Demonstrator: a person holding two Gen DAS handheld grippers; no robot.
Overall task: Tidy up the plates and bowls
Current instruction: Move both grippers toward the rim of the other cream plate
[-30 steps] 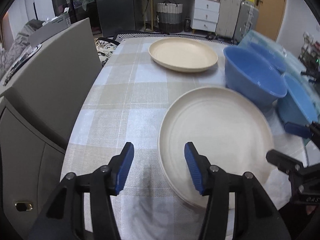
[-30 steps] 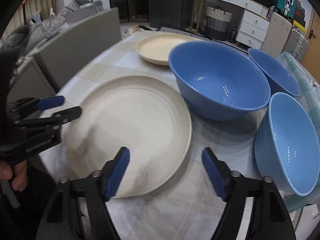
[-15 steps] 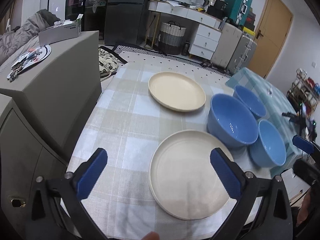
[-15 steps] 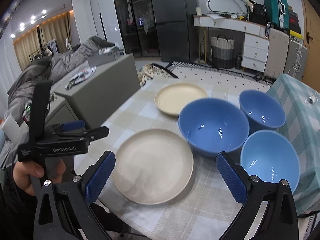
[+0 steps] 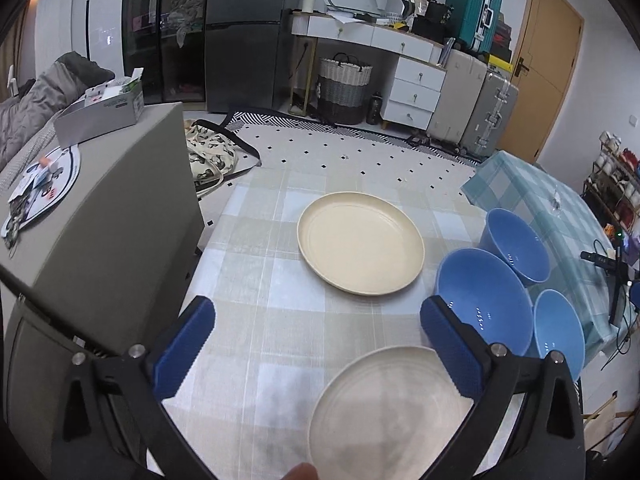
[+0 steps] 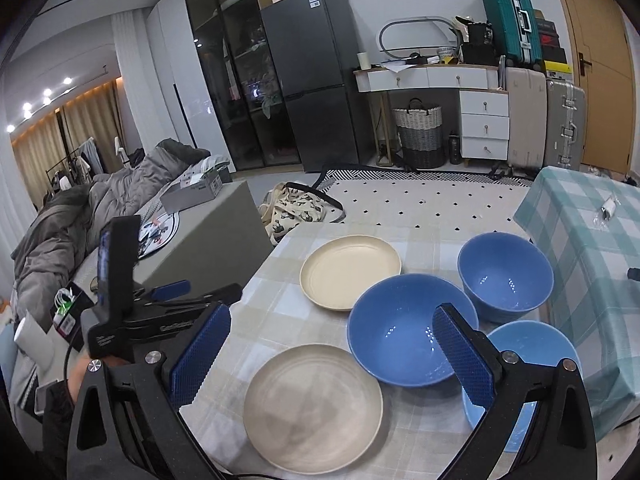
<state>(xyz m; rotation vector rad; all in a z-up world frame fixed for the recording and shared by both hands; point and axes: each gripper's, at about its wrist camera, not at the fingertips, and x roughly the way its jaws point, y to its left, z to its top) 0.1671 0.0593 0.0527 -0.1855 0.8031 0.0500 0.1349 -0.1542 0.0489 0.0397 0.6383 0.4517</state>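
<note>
Two round, shallow, cream-coloured plates and three glossy blue bowls sit apart from one another on the beige-and-white checked tablecloth (image 5: 256, 292) (image 6: 280, 304); none is stacked. The near cream plate (image 5: 384, 408) (image 6: 314, 408) lies low between the fingers of the left gripper (image 5: 316, 352), closer to the gripper's right-hand finger, whose blue ribbed pad (image 5: 450, 350) overlaps its rim in the left wrist view without visibly touching it. The far cream plate (image 5: 360, 248) (image 6: 350, 274) lies ahead of those fingers, beyond their tips and well apart from the near one.

The large dark-blue bowl (image 5: 484, 300) (image 6: 412, 328) stands just beyond the right-hand fingertip of the left gripper, and in the right wrist view it sits between the fingers of the right gripper (image 6: 330, 354), partly covered by the right-hand pad (image 6: 460, 360). The second dark-blue bowl (image 5: 514, 246) (image 6: 506, 276) is farther off, ahead of that fingertip and just beside the large one. The light-blue bowl (image 5: 558, 330) (image 6: 528, 350) is nearest, mostly behind the right-hand finger of the right gripper.

Both grippers are released, fingers spread wide, holding nothing and hovering above the near edge of the table. The left gripper shows in the right wrist view off the left finger, beside the table.

Left of the table stands a grey cabinet (image 5: 108, 216) (image 6: 216, 236) with a cardboard box (image 5: 102, 114) on top. Beyond the fingertips are a dotted rug (image 5: 360, 152), a woven basket (image 5: 344, 84) (image 6: 420, 136), a white drawer unit (image 5: 416, 92) and a dark refrigerator (image 6: 316, 80). A teal checked cloth (image 6: 592, 240) covers a surface off the right finger.
</note>
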